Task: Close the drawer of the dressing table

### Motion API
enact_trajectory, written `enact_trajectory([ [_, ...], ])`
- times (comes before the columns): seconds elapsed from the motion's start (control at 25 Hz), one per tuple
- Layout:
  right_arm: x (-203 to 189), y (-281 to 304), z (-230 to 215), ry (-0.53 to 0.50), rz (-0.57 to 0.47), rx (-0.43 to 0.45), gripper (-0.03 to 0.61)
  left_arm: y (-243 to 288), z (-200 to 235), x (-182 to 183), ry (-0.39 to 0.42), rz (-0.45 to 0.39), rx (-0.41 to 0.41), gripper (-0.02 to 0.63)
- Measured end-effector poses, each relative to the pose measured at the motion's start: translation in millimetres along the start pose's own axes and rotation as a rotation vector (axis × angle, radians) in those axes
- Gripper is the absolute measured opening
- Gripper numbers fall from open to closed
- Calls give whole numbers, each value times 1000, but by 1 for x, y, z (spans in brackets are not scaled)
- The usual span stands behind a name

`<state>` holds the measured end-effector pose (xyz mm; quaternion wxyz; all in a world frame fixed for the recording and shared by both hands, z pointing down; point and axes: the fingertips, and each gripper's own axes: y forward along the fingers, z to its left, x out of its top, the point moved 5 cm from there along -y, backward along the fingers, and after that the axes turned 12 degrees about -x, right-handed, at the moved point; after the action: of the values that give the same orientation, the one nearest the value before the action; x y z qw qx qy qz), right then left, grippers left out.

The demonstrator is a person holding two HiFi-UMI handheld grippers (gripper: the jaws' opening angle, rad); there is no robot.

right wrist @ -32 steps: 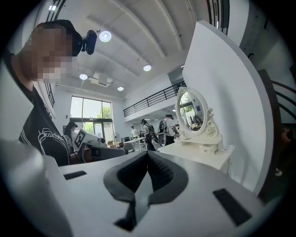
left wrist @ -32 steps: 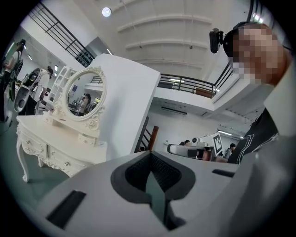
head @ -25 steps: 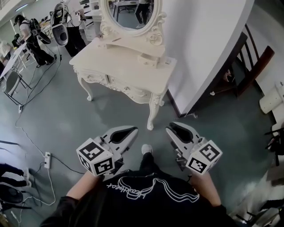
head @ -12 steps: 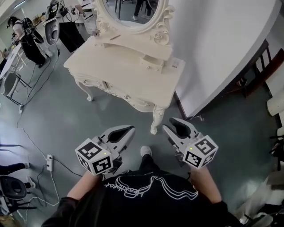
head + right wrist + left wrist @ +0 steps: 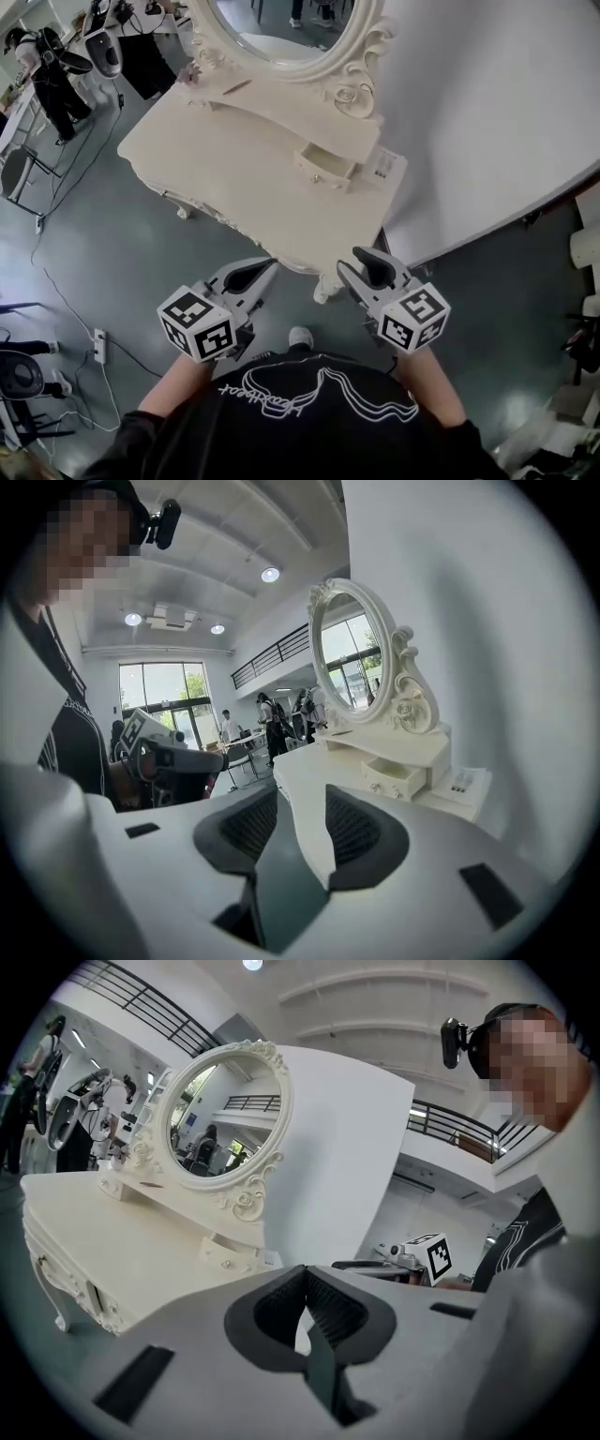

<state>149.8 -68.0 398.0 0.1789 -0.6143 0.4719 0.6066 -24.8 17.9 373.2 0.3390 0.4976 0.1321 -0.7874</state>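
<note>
The cream dressing table (image 5: pixel 234 178) with an oval mirror stands just ahead of me. A small drawer (image 5: pixel 326 169) under the mirror's shelf, on the right, is pulled out; it also shows in the left gripper view (image 5: pixel 228 1252) and the right gripper view (image 5: pixel 394 776). My left gripper (image 5: pixel 261 270) hangs at the table's front edge, its jaws shut and empty (image 5: pixel 305 1274). My right gripper (image 5: pixel 360 262) is beside it, near the table's right front corner. Its jaws are opening, with nothing between them (image 5: pixel 300 799). Both are well short of the drawer.
A white partition wall (image 5: pixel 487 112) rises right behind the table. A small printed card (image 5: pixel 384 167) lies on the table's right corner. Cables and a power strip (image 5: pixel 98 339) run over the grey floor at left. People and equipment (image 5: pixel 56 66) stand at the far left.
I have walked up to the table, which now fills more of the head view. Both grippers have come forward from over the floor to the table's front edge.
</note>
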Motion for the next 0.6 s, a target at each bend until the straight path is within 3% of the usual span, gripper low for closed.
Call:
enact_trajectory([
  [0.32,2,61,-35,7,34,-73,150,18,54,14,-9,24,24,3],
  [0.6,-4,103,-44,27,68,-188,147,29,106,29,-5,81,-65,3],
])
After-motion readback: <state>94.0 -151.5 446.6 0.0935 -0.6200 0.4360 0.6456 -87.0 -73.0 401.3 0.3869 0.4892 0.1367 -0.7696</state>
